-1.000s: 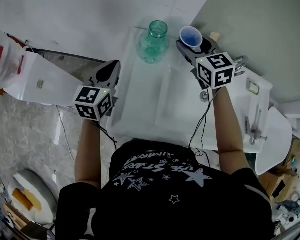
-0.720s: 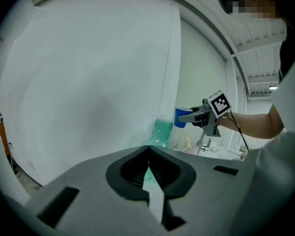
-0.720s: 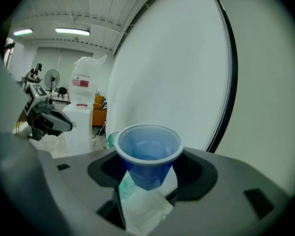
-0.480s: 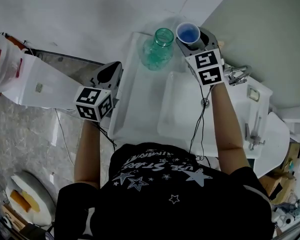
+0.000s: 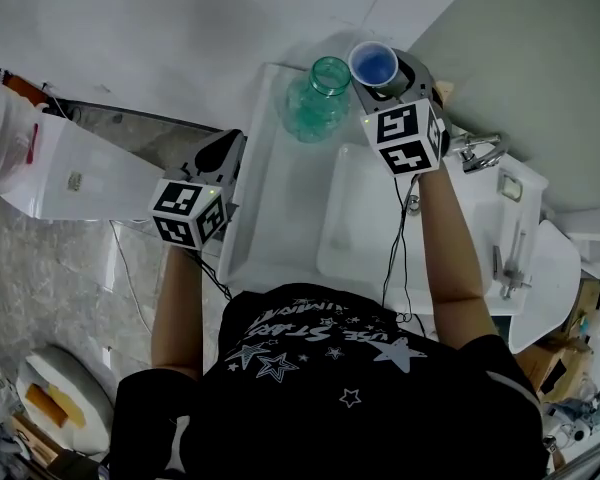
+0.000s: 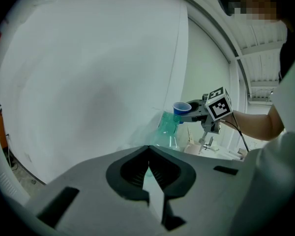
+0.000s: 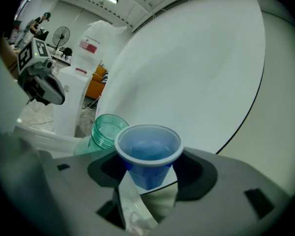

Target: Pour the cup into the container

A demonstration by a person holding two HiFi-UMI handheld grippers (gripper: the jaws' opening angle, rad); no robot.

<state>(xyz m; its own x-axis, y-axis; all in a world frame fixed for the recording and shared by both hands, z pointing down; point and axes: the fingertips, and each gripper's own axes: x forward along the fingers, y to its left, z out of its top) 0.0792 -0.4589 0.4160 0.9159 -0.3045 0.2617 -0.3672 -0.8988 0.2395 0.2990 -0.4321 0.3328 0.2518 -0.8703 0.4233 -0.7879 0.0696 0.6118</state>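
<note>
While your right gripper (image 7: 150, 175) clamps the blue cup (image 7: 148, 149) upright between its jaws, seemingly just beside the green jar (image 7: 105, 130), your left gripper (image 6: 148, 154) rests closed, empty.

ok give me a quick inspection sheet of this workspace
surface: white sink unit, jar stands at its far end
job's things: green jar upright, open; blue cup upright beside the jar's mouth, not tipped
clutter: nothing seen
grippers: right gripper shut on cup; left gripper shut, empty, off to the side
cables: a cable hangs from the right gripper
surroundings: white wall, tap, grey floor
</note>
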